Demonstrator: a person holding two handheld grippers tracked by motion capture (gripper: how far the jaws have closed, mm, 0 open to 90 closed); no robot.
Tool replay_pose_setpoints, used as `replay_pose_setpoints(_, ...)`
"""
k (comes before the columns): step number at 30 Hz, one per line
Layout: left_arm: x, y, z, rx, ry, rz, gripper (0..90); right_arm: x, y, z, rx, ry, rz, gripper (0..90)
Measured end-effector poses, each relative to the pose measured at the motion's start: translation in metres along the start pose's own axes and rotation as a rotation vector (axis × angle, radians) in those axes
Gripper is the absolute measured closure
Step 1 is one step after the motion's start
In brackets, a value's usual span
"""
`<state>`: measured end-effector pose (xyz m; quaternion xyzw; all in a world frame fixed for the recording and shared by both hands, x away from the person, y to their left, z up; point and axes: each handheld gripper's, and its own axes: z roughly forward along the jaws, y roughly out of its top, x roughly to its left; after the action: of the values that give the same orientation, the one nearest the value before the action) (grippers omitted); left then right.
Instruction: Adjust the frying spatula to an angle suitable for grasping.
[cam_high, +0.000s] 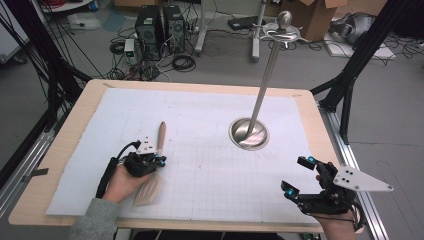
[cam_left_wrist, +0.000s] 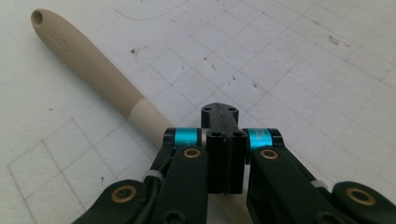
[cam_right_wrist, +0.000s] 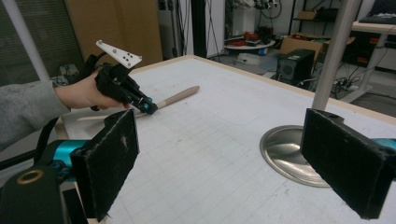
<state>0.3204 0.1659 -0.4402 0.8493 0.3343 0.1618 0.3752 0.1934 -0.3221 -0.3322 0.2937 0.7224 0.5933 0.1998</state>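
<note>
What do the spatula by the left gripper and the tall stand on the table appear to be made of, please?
The spatula looks like matte beige silicone or plastic: its smooth handle has a moulded hole at the end. The stand looks like polished metal: its round base and pole reflect light.

spatula (cam_left_wrist: 93, 74) blade hidden beneath tongs (cam_left_wrist: 226, 135)

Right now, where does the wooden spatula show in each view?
High view: spatula lower left, under the left tool.
Left gripper view: its handle runs upper left.
Right gripper view: left of centre, in the far tool.
Shared landmark: the steel stand's base.
</note>
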Motion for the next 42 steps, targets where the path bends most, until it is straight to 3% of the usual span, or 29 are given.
replay_pose_setpoints(5,-0.004,-0.003,-0.004,0.011,-0.006,0.028,89.7,-0.001,0.001,0.008,0.011,0.019,-0.002,10.6)
replay_pose_setpoints(9,-0.004,-0.007,-0.007,-0.009,-0.013,0.017,89.7,-0.001,0.002,0.014,0.011,0.032,-0.013,10.6)
replay_pose_setpoints(17,-0.004,-0.012,-0.016,0.014,-0.009,0.032,89.7,-0.003,0.004,0.024,0.01,0.055,-0.017,10.7)
replay_pose_setpoints(22,-0.012,-0.01,-0.021,0.078,0.059,0.093,89.7,-0.004,0.006,0.031,0.013,0.072,-0.016,10.7)
replay_pose_setpoints(28,0.0,-0.023,-0.034,0.063,0.019,0.055,89.7,-0.005,0.006,0.038,0.021,0.085,-0.011,10.7)
replay_pose_setpoints(42,0.009,-0.037,-0.05,0.058,0.027,0.026,89.6,-0.006,0.01,0.053,0.028,0.123,-0.017,10.6)
